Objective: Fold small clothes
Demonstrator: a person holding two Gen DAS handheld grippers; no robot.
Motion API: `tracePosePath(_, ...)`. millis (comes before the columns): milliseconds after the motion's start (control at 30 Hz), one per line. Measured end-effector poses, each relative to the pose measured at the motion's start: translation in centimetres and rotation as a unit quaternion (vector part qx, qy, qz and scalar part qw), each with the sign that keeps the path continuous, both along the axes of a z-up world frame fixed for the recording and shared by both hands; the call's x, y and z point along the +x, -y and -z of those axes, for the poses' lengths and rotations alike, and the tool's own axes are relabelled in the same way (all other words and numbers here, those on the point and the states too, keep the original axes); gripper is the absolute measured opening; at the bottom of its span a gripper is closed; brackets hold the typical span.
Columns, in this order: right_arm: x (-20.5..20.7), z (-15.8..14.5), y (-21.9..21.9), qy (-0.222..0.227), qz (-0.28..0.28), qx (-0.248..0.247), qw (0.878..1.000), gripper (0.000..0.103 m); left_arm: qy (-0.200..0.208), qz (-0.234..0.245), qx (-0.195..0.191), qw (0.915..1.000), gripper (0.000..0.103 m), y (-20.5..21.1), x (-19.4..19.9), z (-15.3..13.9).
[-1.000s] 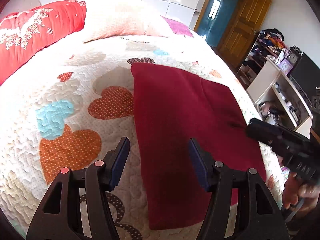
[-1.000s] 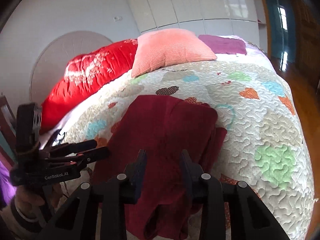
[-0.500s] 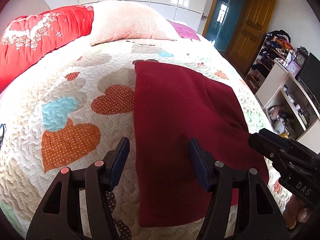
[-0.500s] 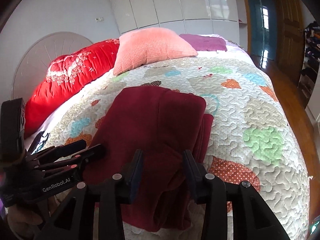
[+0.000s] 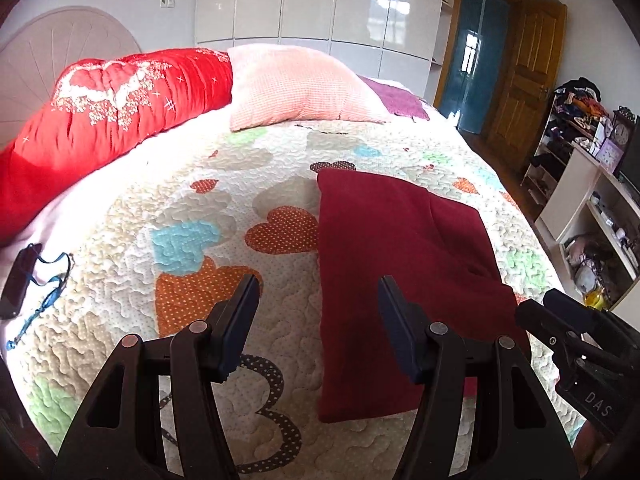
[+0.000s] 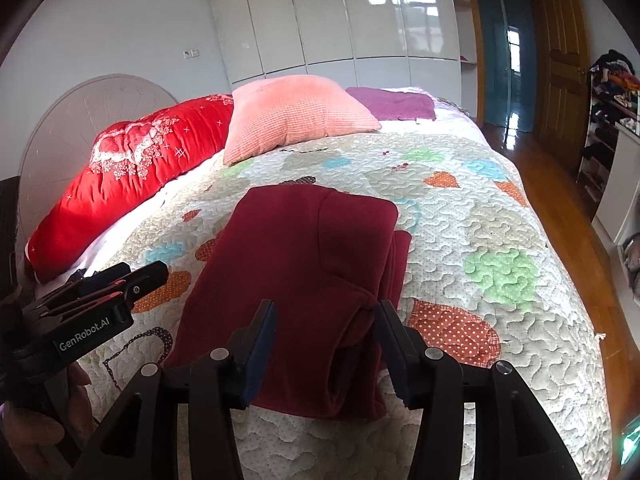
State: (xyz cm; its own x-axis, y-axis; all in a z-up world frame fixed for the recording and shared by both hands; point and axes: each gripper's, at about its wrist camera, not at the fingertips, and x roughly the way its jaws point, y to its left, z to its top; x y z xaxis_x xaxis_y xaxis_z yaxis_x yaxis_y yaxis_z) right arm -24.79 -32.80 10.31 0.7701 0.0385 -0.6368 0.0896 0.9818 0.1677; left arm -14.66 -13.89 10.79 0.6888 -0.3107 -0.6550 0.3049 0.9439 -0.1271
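On the bed: a heart-patterned quilt (image 5: 224, 216) is covering the mattress, and a dark red folded garment (image 5: 404, 280) is lying flat on it, toward the near edge.
Garment shape: it is lying as a long rectangle with a second layer showing along its right side in the right wrist view (image 6: 304, 276); a rolled or doubled lip is showing at the near right corner.
Left gripper: the left gripper (image 5: 316, 320) is hovering above the quilt with its jaws spread wide and nothing between them; its right finger is overlapping the garment's left part in the view, its left finger is sitting over an orange heart patch.
Right gripper: the right gripper (image 6: 326, 344) is hanging over the near end of the garment, jaws wide apart and gripping nothing; whether the pads are touching the cloth cannot be told.
Each gripper in the other's view: the right one is showing at the right edge of the left wrist view, the left one at the left edge of the right wrist view.
At the head of the bed: a red embroidered bolster (image 5: 104, 120), a pink pillow (image 5: 296, 88) and a purple cloth (image 6: 394, 102) are lying side by side.
Far left of the quilt: a dark flat object with a blue cord (image 5: 18, 280) is lying near the edge.
Beyond the bed: glossy white wardrobe doors (image 6: 340, 20) and a wooden door (image 5: 520, 76) are standing in the background.
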Motion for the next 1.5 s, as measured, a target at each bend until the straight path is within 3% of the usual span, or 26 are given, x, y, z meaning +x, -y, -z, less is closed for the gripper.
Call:
tracePosePath(500, -0.9, -0.3, 0.0, 0.001, 0.005, 0.002, 1.000, 0.050, 0.041, 0.005, 0.025, 0.9989, 0.061, 0.2, -2.6, -1.2)
tracePosePath(1500, 0.1, 0.5, -0.1, -0.020, -0.003, 0.005, 1.000, 0.051, 0.022, 0.007, 0.028, 0.9993, 0.061, 0.7, -2.3, -0.1)
